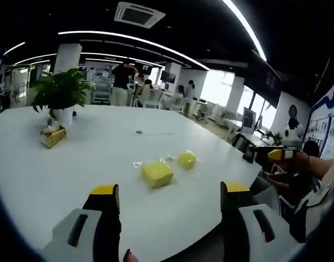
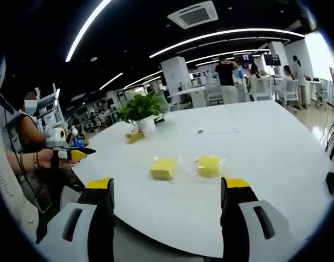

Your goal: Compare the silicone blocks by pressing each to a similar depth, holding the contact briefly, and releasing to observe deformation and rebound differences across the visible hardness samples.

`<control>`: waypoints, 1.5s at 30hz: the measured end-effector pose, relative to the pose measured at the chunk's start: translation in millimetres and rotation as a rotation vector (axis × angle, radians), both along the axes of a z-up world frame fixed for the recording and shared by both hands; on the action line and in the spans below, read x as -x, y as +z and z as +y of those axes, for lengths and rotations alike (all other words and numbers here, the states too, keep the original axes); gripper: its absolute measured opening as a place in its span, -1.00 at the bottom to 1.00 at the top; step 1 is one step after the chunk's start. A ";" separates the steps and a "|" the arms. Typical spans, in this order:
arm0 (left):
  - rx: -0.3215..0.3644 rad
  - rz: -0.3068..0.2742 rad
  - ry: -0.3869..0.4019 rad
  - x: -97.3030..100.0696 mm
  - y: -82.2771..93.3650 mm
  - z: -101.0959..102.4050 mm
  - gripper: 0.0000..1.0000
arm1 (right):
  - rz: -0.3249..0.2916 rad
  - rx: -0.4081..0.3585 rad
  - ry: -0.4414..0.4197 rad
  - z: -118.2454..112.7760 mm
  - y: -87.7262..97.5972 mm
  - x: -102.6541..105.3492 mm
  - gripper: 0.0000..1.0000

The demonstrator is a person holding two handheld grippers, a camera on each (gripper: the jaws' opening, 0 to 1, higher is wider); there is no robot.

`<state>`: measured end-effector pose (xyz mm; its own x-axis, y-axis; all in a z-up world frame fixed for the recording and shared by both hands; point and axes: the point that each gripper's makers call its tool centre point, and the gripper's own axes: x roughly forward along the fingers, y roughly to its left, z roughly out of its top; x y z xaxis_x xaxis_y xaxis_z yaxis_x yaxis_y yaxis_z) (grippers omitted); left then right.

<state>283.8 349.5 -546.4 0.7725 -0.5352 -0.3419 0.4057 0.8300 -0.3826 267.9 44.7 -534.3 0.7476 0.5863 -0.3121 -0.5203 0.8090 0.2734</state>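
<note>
Two yellow silicone blocks on the white table (image 1: 74,164) — square block (image 1: 157,173) just beside the rounder block (image 1: 187,159), both well apart from the potted plant (image 1: 61,95) at the far end. My left gripper (image 1: 170,197) and right gripper (image 2: 170,192) hover short of the blocks — jaws spread, holding nothing.

A potted green plant (image 1: 60,95) stands at the far side of the white table (image 1: 90,158), with a small yellow-and-white object (image 1: 53,136) just beside the pot. People stand among distant desks.
</note>
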 end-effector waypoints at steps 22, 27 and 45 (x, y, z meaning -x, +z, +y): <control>-0.001 0.080 -0.172 -76.9 32.8 -125.3 0.43 | 0.011 -0.042 0.045 -12.8 -23.5 -7.6 0.46; 0.024 0.107 -0.182 -100.2 37.8 -148.9 0.34 | 0.021 -0.048 0.056 -12.3 -28.2 -10.1 0.46; 0.317 0.415 -0.025 -181.1 -21.8 -195.4 0.42 | 0.053 -0.067 0.075 -26.5 -36.0 -33.7 0.46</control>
